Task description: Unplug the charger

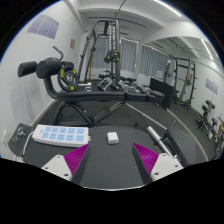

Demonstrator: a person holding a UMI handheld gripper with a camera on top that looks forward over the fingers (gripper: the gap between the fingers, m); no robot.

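Room ahead of me is a gym – white walls (75, 25), windows with blinds (160, 60) along the far side, daylight coming through them. Dark floor (185, 125). A weight bench (70, 100) with a padded roller and a yellow-rimmed wheel stands to my left; a multi-station frame with cables (105, 45) rises behind it. Black rack (183, 80) on the far right. Nearest surface is a dark grey table (110, 165) – flat, matte

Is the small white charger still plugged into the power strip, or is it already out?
Out, it seems: the white charger lies apart from the power strip, ahead of the open gripper and outside its fingers.
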